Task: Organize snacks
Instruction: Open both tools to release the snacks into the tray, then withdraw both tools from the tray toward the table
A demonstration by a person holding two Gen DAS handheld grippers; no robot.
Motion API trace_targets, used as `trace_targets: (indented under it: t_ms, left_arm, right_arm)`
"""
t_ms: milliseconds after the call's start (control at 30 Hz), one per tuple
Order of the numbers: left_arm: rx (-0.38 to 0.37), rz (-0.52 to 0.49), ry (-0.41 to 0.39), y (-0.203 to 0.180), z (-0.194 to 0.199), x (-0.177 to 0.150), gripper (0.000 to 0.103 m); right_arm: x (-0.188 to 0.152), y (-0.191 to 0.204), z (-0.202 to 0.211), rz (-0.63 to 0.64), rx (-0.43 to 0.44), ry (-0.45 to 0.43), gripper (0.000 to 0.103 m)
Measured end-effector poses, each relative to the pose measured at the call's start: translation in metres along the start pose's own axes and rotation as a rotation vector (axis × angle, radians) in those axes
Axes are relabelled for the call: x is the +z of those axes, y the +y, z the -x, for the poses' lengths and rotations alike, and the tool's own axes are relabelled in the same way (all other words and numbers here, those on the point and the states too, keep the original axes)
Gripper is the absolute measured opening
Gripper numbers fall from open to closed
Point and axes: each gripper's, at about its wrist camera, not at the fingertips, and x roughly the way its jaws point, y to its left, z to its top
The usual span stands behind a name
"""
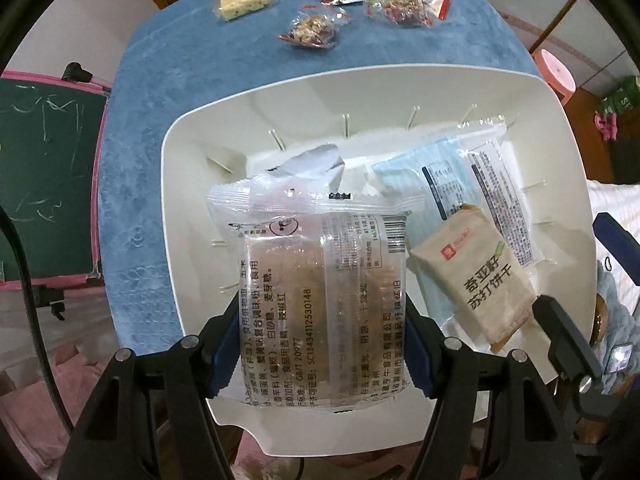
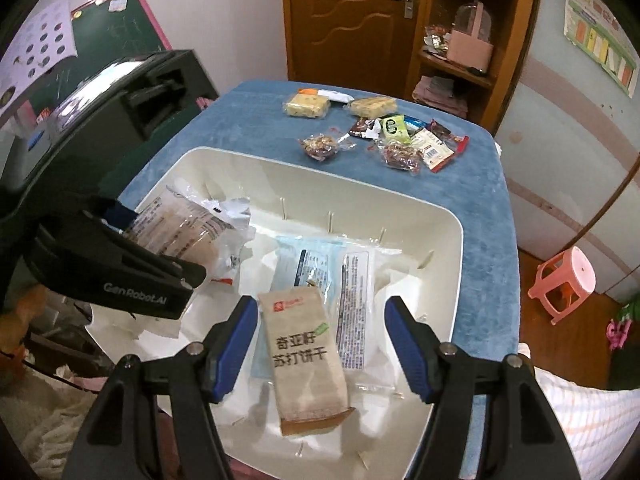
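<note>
Snacks are split between a white bin (image 2: 452,264) and the blue cloth (image 2: 256,128) covering the table. Inside the bin, 1 tan cracker pack (image 2: 306,356) lies on 1 pale blue packet (image 2: 308,264) and 1 clear printed packet (image 2: 356,300), with 1 torn silver wrapper (image 1: 308,160) toward 11 o'clock in the left wrist view. A 5th item, 1 clear biscuit pack (image 1: 324,312), hangs above the bin floor, pinched between the blue pads of the left gripper (image 1: 320,328), whose jaws are closed against its 2 long sides. The right gripper (image 2: 320,344) has its jaws spread wide, straddling the tan cracker pack; the pads stand clear of it on both sides, gripping nothing.

On the cloth beyond the bin, at 12 o'clock, lie 2 yellow cake bars (image 2: 306,106), 2 clear nut clusters (image 2: 320,146) and a heap of small coloured sachets (image 2: 416,136) too overlapped to count.

Around the table: 1 brown door (image 2: 352,20) at 12 o'clock, 1 wooden shelf (image 2: 468,64) at 1 o'clock, 1 pink stool (image 2: 564,280) at 3 o'clock, 1 green chalkboard (image 2: 120,24) at 10 o'clock.
</note>
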Motion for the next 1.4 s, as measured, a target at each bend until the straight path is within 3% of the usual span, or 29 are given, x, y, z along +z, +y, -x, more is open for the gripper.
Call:
trace_targets:
  t_ms: [333,533,1000,1400]
  left_arm:
    - [-0.045,0.061,0.013,0.006,-0.009,-0.001,0.074]
    - [-0.067,0.074,-0.045,0.003,0.003,0.000,0.082]
    - [-0.098,0.122,-0.092,0.003,0.018,0.003,0.082]
    - [-0.134,0.180,-0.232,0.021,0.060,0.013,0.082]
  right_arm:
    - [-0.013,-0.011,0.005,-0.045,0.039,-0.027,0.067]
    - [-0.014,-0.017,0.011,-0.057,0.036,-0.057,0.067]
    - [-0.010,-0.023,0.030,-0.063,0.042,-0.098,0.067]
    - [0.026,-0.020,0.055,-0.026,0.030,-0.101,0.068]
